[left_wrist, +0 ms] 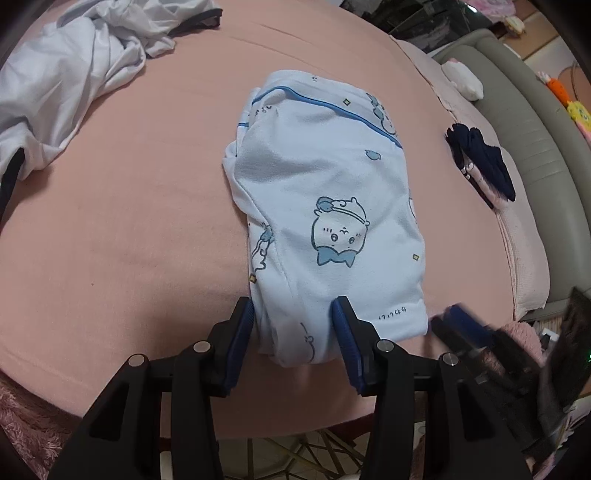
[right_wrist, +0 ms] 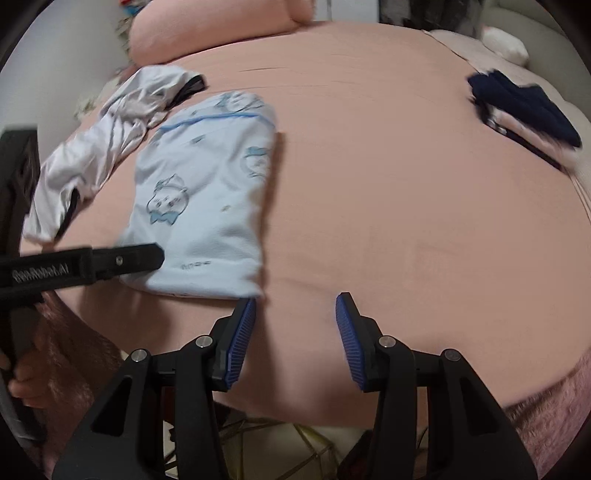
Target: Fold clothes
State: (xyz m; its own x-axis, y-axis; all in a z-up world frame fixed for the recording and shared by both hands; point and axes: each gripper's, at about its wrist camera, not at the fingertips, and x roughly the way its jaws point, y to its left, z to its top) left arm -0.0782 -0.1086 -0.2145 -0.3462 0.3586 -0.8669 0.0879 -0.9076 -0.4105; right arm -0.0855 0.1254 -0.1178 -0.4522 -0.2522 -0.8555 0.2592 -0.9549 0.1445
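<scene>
A light blue garment [left_wrist: 325, 206] with cartoon prints lies folded into a compact rectangle on the pink bed sheet [left_wrist: 129, 221]. My left gripper [left_wrist: 293, 314] is open, its jaws straddling the garment's near edge. In the right wrist view the same garment [right_wrist: 207, 199] lies at the left, with the left gripper's arm [right_wrist: 122, 260] over its near corner. My right gripper [right_wrist: 295, 317] is open and empty, just right of the garment's near right corner, above bare sheet. It shows blurred in the left wrist view [left_wrist: 458, 325].
A crumpled white garment [left_wrist: 70, 81] lies at the far left of the bed. A dark navy folded pile [left_wrist: 480, 162] sits near the right edge, also in the right wrist view [right_wrist: 524, 107]. A pink pillow [right_wrist: 214, 29] lies at the head. A grey sofa [left_wrist: 524, 122] stands right.
</scene>
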